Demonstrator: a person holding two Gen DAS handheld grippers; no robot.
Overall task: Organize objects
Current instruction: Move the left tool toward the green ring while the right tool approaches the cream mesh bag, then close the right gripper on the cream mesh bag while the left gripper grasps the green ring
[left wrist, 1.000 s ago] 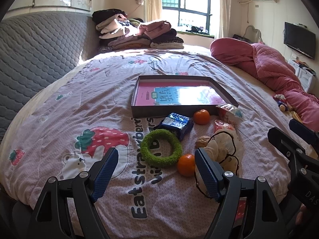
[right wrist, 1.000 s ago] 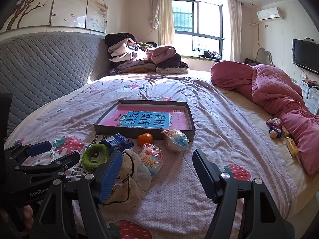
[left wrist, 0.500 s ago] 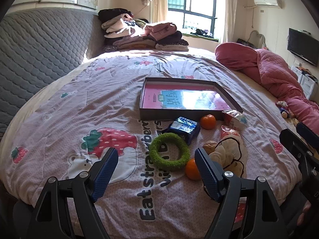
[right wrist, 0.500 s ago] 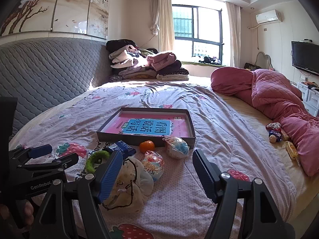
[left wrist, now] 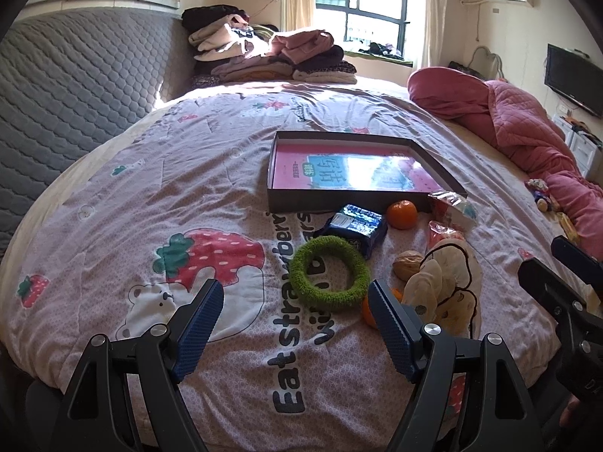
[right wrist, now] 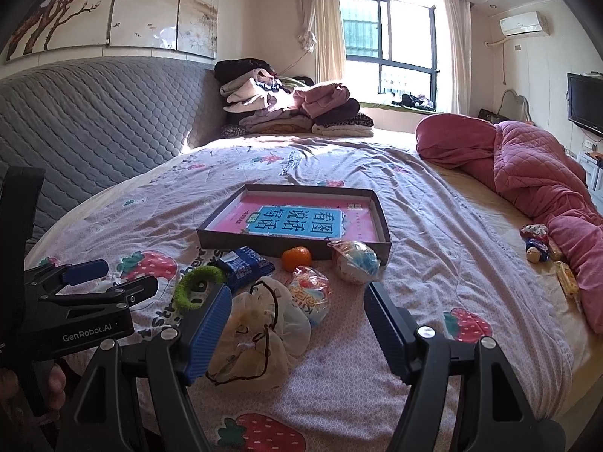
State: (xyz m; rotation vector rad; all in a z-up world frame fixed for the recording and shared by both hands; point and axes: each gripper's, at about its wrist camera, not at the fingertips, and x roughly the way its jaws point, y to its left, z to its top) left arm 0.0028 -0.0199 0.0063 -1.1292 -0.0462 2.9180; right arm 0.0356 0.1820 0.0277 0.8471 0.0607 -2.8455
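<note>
A shallow dark box (left wrist: 297, 203) (right wrist: 211, 239) with a pink book inside lies on the bed. In front of it lie a green fuzzy ring (left wrist: 329, 273) (right wrist: 196, 284), a blue packet (left wrist: 356, 224) (right wrist: 245, 265), an orange (left wrist: 402, 214) (right wrist: 296, 257), a second orange (left wrist: 367, 310) half hidden by my left finger, a walnut (left wrist: 407, 263), a cream cloth bag (left wrist: 448, 286) (right wrist: 256, 331) and two clear snack bags (right wrist: 354, 260) (right wrist: 311, 295). My left gripper (left wrist: 296, 326) is open and empty, just short of the ring. My right gripper (right wrist: 297, 329) is open and empty above the cloth bag.
Folded clothes (left wrist: 264, 52) are piled at the far end by the window. A pink quilt (right wrist: 527, 173) lies along the right side with small toys (right wrist: 535, 241) beside it. A grey padded headboard (left wrist: 75, 86) runs along the left.
Both grippers have pulled back and risen slightly, so the objects sit a little farther away. Both stay open and nothing was picked up.
</note>
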